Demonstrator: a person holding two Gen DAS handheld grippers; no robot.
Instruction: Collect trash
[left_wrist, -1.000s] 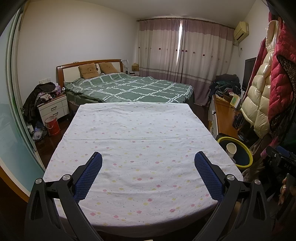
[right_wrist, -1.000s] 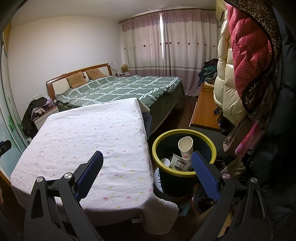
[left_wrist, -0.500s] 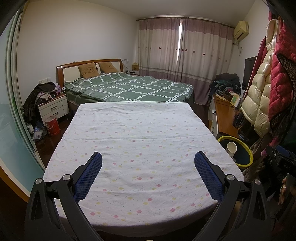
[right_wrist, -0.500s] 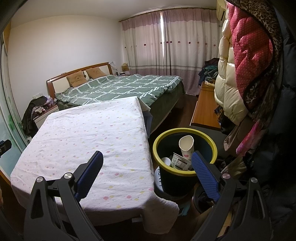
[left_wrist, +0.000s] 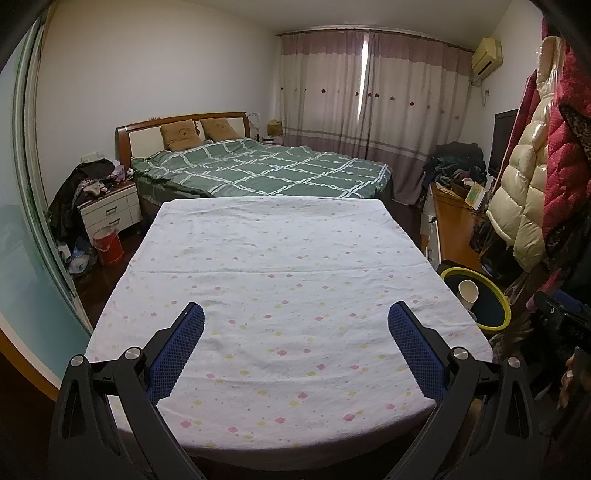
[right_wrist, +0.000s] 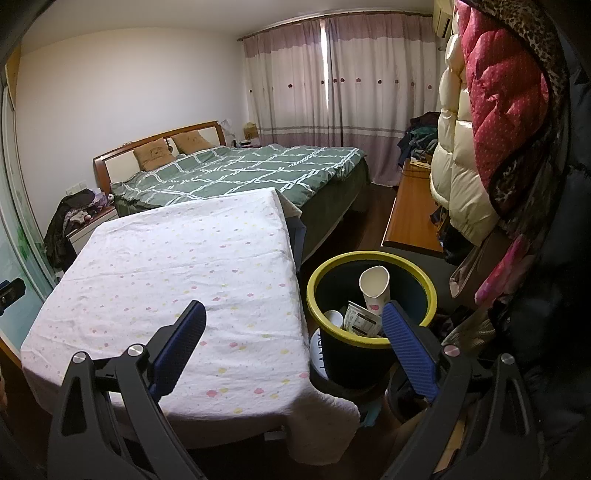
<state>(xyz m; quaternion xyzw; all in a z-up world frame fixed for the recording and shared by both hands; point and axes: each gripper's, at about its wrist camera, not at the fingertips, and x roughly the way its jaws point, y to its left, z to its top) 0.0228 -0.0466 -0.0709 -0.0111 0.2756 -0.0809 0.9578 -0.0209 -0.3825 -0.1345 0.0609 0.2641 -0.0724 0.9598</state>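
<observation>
A dark trash bin with a yellow rim (right_wrist: 369, 258) stands on the floor right of the table; it also shows in the left wrist view (left_wrist: 496, 295). Inside it a white paper cup (right_wrist: 375, 286) leans upright beside a crumpled printed carton (right_wrist: 360, 319) and another small cup (right_wrist: 333, 317). My right gripper (right_wrist: 293, 317) is open and empty, above the table's right edge and the bin. My left gripper (left_wrist: 295, 321) is open and empty over the near part of the table (left_wrist: 280, 258), which has a white flowered cloth with nothing on it.
A bed with a green checked cover (left_wrist: 266, 170) stands behind the table. A nightstand (left_wrist: 109, 210) and red bucket (left_wrist: 109, 245) are at the left. A wooden desk (right_wrist: 412, 218) and hanging padded coats (right_wrist: 491, 122) crowd the right side.
Both views have shifted very slightly; the right gripper has crept a little nearer the bin. Both grippers stay open and empty.
</observation>
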